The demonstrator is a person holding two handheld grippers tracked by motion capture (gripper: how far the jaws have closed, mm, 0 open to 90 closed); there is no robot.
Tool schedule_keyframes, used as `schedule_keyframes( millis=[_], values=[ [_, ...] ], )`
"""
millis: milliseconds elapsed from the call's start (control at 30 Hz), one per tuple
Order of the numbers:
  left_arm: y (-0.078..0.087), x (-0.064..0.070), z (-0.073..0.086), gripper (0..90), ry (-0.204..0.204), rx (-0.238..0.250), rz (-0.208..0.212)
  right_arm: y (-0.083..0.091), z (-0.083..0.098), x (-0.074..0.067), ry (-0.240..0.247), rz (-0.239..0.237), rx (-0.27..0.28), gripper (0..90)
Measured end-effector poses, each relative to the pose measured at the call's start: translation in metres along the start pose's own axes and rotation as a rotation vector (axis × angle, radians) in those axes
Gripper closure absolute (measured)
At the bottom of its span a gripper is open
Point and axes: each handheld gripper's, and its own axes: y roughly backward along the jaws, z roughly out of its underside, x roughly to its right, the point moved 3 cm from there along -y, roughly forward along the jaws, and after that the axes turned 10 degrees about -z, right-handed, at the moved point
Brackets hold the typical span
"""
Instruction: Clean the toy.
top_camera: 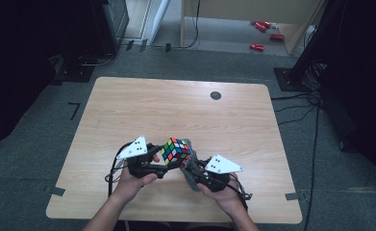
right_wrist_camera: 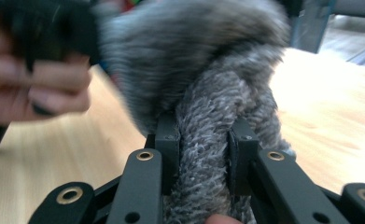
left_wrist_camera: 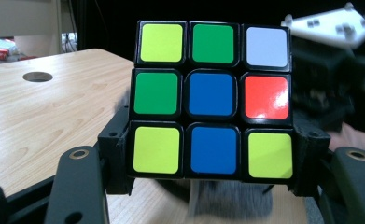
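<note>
Left gripper (left_wrist_camera: 210,186): I've got its black jaws clamped on the cube's lower corners.
Cube (left_wrist_camera: 211,99): glossy plastic, square stickers in yellow, green, blue, red and white on a black grid; I'm holding it above the near middle of the table.
Right gripper (right_wrist_camera: 203,154): jaws pinched tight on a bunched fold of cloth.
Cloth (right_wrist_camera: 203,93): grey, fuzzy, terry-like pile, pressed up against the cube's right side.
Table (top_camera: 142,108): pale wood grain, rounded corners.
Grommet (top_camera: 216,95): dark round disc, far side.
</note>
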Motion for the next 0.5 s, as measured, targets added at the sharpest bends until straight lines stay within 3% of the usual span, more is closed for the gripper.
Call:
schedule_keyframes(
  millis=[167,333,500],
  values=[
    [0.001,-0.005,0.001,34.6,0.013,-0.004,-0.005,-0.002,0.0,-0.003,0.03,-0.013,-0.03,72.1],
    [0.001,-0.003,0.001,34.6,0.01,-0.001,-0.006,0.011,-0.008,0.004,0.016,0.029,0.037,72.2],
    [0.004,-0.006,-0.001,34.6,0.033,0.014,-0.015,-0.007,0.002,-0.01,0.06,-0.013,-0.036,72.0]
  ],
)
